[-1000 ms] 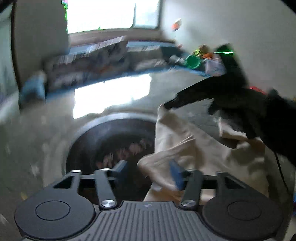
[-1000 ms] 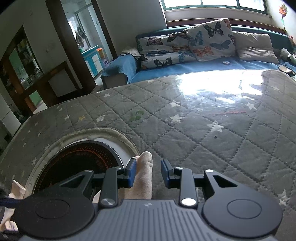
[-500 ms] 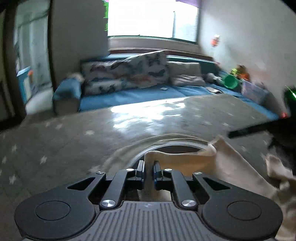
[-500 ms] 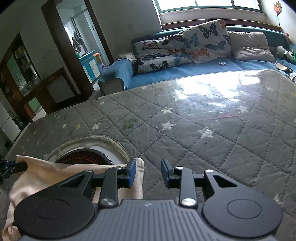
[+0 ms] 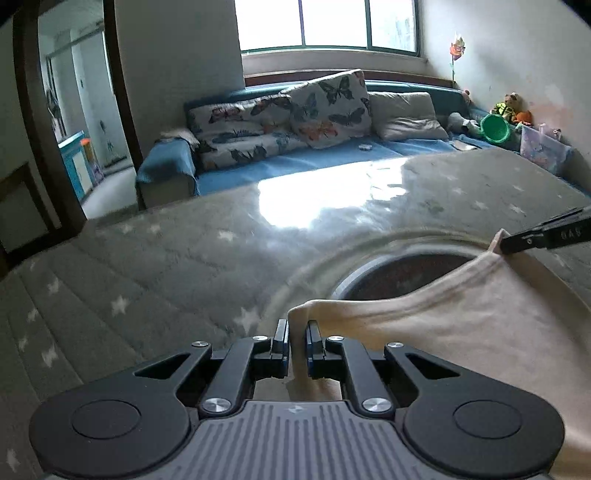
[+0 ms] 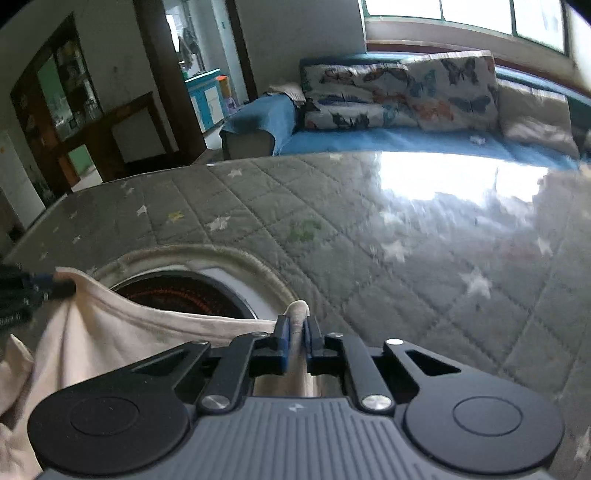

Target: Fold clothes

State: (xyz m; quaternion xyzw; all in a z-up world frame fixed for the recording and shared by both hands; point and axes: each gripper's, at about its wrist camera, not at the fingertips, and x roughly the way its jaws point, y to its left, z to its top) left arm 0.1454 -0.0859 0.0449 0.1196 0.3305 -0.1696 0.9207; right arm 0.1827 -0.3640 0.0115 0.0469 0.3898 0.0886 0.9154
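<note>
A grey quilted cover printed with pale stars fills most of both wrist views, with a bright patch of window light reflected on its far part. Beyond its far edge runs a blue sofa carrying butterfly-print cushions and a plain beige cushion, below a window; in the left wrist view a green bowl-shaped item and soft toys sit at the sofa's right end. A dark wooden door frame stands at the left of the room. A round opening with a pale hemmed rim is cut into the cover, and a dark circular surface with a reddish ring pattern shows inside it. The cream garment hangs stretched over the near side of this opening, its upper edge sagging in a shallow curve between the two tools. The left gripper is clamped on one end of that edge, a small fold of cloth rising just above its blue-lined fingers. The right gripper is likewise closed on the opposite end, with a rounded tuft of cloth standing between and above its fingers. Each tool also appears at the margin of the other's view as a dark tip pinching the cloth.
</note>
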